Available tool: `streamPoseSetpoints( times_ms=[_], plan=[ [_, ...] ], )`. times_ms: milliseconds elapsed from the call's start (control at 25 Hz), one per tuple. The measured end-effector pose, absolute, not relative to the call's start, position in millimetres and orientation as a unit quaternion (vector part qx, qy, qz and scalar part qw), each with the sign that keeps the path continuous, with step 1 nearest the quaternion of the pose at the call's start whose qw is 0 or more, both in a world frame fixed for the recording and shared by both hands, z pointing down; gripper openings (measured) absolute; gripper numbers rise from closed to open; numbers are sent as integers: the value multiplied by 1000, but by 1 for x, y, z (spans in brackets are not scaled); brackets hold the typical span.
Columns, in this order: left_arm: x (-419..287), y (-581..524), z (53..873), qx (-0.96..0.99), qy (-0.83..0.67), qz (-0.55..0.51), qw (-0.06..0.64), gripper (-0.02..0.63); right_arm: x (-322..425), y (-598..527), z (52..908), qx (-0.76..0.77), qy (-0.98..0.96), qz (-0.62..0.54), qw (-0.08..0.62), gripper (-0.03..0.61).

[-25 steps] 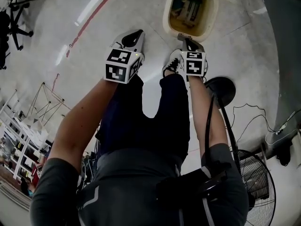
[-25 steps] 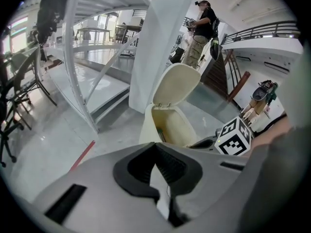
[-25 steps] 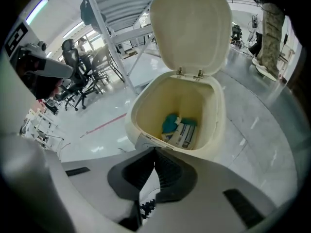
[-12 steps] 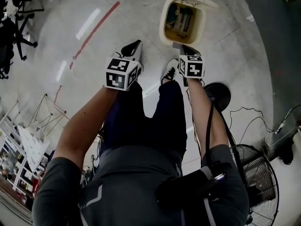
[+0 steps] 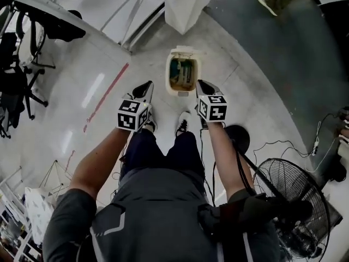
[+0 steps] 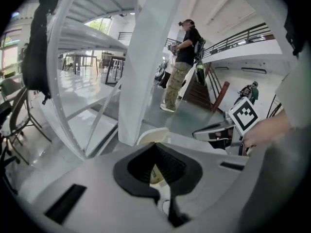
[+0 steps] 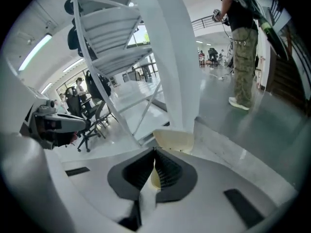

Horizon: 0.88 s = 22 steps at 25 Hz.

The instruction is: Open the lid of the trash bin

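The cream trash bin (image 5: 175, 88) stands on the floor ahead of my feet, its lid (image 5: 184, 51) tipped up and back so that rubbish inside shows. My left gripper (image 5: 146, 85) hangs to the bin's left, jaws closed together and empty. My right gripper (image 5: 202, 83) is at the bin's right side, jaws also closed on nothing. In the left gripper view the raised lid (image 6: 152, 135) shows just past the left gripper (image 6: 155, 145). In the right gripper view the lid (image 7: 174, 139) shows beyond the right gripper (image 7: 154, 150).
A white pillar (image 5: 188, 4) and a white staircase (image 7: 109, 38) rise behind the bin. A floor fan (image 5: 297, 201) and cables lie at my right, office chairs (image 5: 19, 64) at the left. A person (image 6: 181, 57) stands beyond the pillar. A red floor line (image 5: 106, 97) runs to the left.
The head view has pulled up and back, so the bin looks smaller and farther. Both grippers have risen away from the bin's rim. The lid stays up.
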<state>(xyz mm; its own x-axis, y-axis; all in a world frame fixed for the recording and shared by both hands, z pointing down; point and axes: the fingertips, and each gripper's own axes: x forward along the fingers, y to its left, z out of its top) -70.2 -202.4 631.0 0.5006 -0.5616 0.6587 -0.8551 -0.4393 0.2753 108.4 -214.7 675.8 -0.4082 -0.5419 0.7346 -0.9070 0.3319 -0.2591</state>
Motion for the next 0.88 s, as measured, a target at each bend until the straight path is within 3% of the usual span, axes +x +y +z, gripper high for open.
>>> streamPoseSetpoints(
  times_ms=[880],
  plan=[
    [-45,-235,312,901,-410,77,120,8,142,-214,297,526,-839,104,86,28]
  ],
)
